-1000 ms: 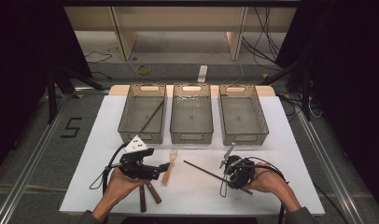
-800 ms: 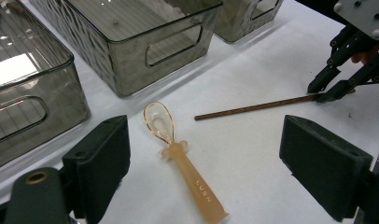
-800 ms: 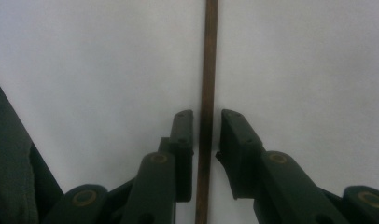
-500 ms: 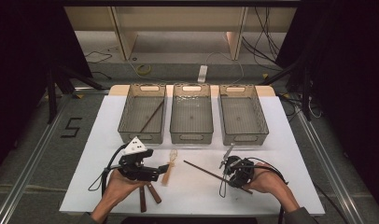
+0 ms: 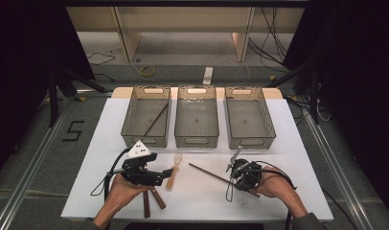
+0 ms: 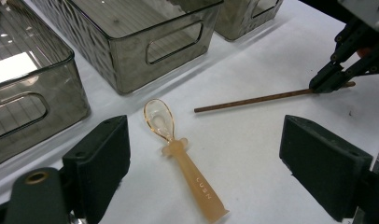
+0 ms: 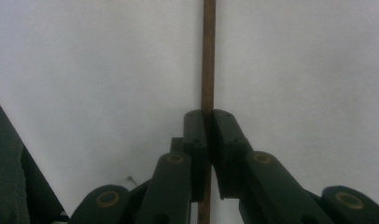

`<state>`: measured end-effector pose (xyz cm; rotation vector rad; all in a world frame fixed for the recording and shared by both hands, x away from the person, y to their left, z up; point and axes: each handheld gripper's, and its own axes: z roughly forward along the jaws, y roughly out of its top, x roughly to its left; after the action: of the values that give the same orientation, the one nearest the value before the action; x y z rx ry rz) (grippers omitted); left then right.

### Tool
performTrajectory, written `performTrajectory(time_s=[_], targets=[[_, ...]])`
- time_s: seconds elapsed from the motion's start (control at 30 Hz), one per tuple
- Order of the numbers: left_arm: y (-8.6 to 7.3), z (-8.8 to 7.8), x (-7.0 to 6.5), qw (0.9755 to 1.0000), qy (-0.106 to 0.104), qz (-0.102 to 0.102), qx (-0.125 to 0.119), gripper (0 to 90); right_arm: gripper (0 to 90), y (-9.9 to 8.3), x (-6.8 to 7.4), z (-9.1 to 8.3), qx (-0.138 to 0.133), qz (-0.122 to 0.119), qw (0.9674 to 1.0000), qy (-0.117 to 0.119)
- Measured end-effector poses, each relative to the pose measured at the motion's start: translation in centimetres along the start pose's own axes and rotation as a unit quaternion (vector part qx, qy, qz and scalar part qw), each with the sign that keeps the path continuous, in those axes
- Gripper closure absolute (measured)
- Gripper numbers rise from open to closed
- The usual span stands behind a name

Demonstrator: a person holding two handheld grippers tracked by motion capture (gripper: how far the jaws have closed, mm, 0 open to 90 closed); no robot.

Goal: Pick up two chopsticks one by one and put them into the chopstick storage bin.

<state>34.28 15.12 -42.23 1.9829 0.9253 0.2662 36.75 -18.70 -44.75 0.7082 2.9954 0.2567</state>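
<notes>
Pinching the brown stick (image 7: 207, 56) on the tabletop (image 5: 279, 143), your right gripper (image 7: 209, 122) fingers have just closed; your left gripper (image 6: 204, 163) fingers stay apart around the spoon (image 6: 183, 158).

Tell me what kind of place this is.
Probably a lab recording bench, not a kitchen: a white table bearing three grey bins, loose cables on the floor behind, and dark curtains around.

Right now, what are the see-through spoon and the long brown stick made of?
The spoon looks like soft plastic or silicone: its bowl is clear and glossy, its amber handle cloudy with raised letters. The stick, which the right gripper pinches, looks like dark wood, thin, matte and a bit speckled, though it could be bamboo.
</notes>
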Motion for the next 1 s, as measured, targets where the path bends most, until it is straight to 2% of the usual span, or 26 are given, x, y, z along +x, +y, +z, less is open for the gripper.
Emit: performTrajectory(time_s=[0.1, 0.17, 0.3, 0.4, 0.47, 0.57, 0.77, 0.9, 0.93, 1.0], targets=[[0.1, 0.0, 0.0, 1.0, -0.001, 0.003, 0.002, 15.8, 85.0, -0.1, 0.0, -0.7, -0.013, -0.006, 0.9999, -0.005], [0.3, 0.1, 0.0, 0.9999, 0.002, 0.013, 0.003, 15.8, 85.0, -0.1, 0.2, -1.2, -0.017, -0.009, 0.9998, -0.008], [0.6, 0.0, -0.2, 0.9997, -0.009, 0.022, 0.009, 16.2, 85.0, 0.2, 0.7, -1.7, -0.022, -0.022, 0.9994, -0.012], [1.0, 0.4, -0.4, 0.9993, -0.01, 0.029, 0.021, 16.4, 85.0, 0.5, 1.2, -2.1, -0.025, -0.032, 0.9991, -0.013], [1.3, 0.7, -0.6, 0.9985, -0.013, 0.041, 0.033, 16.5, 85.0, 0.8, 1.6, -2.3, -0.028, -0.039, 0.9987, -0.015], [1.7, 1.1, -1.3, 0.9962, -0.018, 0.066, 0.053, 16.6, 85.0, 1.2, 2.2, -2.7, -0.032, -0.054, 0.9979, -0.014], [2.4, 1.7, -2.2, 0.992, -0.03, 0.091, 0.082, 16.6, 85.0, 2.0, 3.2, -3.4, -0.04, -0.082, 0.9958, -0.013], [2.7, 2.5, -2.7, 0.9882, -0.043, 0.107, 0.102, 16.7, 85.0, 2.4, 3.7, -3.7, -0.04, -0.092, 0.9949, -0.012], [2.8, 2.7, -2.8, 0.9871, -0.045, 0.111, 0.106, 17.1, 85.0, 2.5, 3.6, -3.7, -0.04, -0.106, 0.9935, -0.012], [2.9, 3.0, -3.1, 0.9849, -0.049, 0.12, 0.114, 17.6, 85.0, 2.7, 3.8, -3.8, -0.038, -0.112, 0.9929, -0.012]])
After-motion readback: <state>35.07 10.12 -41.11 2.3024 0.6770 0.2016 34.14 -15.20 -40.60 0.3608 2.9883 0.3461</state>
